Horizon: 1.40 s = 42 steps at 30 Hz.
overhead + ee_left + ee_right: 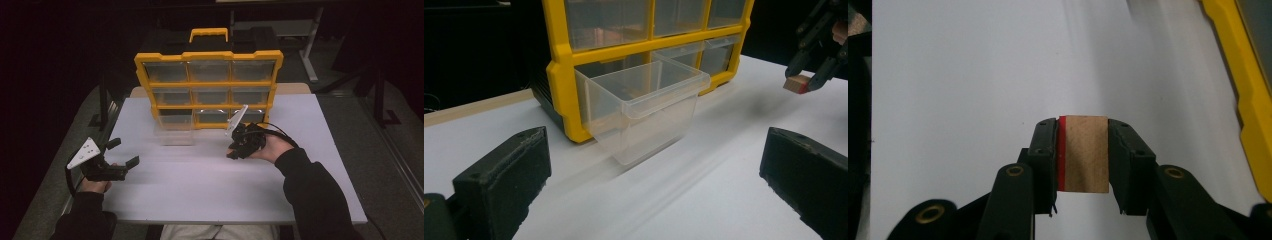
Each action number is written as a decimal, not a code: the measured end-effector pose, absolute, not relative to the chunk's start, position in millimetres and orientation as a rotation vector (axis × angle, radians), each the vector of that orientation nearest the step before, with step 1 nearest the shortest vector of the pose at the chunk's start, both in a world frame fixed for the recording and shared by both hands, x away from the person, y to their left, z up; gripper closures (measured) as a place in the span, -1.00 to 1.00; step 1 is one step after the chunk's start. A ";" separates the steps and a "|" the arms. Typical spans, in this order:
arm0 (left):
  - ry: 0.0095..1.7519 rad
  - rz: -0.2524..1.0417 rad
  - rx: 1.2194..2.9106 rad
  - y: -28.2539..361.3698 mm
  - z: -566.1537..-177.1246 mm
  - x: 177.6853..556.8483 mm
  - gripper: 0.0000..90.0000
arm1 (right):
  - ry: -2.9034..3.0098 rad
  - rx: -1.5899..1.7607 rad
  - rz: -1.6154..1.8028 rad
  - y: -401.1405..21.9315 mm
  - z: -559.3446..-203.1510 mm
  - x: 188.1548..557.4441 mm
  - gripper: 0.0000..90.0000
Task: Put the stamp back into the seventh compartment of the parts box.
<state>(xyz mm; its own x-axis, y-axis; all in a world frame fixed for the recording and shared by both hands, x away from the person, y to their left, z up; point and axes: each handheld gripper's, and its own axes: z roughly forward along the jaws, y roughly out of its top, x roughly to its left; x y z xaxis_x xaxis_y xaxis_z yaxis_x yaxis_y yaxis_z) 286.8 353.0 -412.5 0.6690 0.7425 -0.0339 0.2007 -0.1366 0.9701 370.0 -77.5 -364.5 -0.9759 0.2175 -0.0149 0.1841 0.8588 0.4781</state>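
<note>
A yellow-framed organiser (208, 85) with clear drawers stands at the back of the white table (200, 185). Its lower-left drawer (174, 129) is pulled out, and the clear drawer (644, 107) looks empty in the left gripper view. My right gripper (1083, 145) is shut on a small wooden block with a red side (1087, 152), held above the table right of the drawer. That block (798, 84) also shows in the left gripper view, in the right gripper (234, 153). My left gripper (123, 151) stands open at the table's left edge, its jaws wide apart and pointed towards the drawer.
The organiser's yellow frame (1248, 95) runs along the right edge of the right gripper view. Its carry handle (208, 34) sticks up at the back. A table leg and dark floor (312, 55) lie beyond the table at the far right.
</note>
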 end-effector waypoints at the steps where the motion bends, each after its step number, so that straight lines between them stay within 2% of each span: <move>1: 0.774 0.561 1.681 353.0 -412.5 286.9 -1.00 | 2.958 0.321 0.754 -77.0 -362.7 370.5 0.45; 42: 0.770 0.559 1.678 353.5 -412.5 286.7 -1.00 | 2.941 0.270 0.766 -46.0 -329.8 393.1 0.45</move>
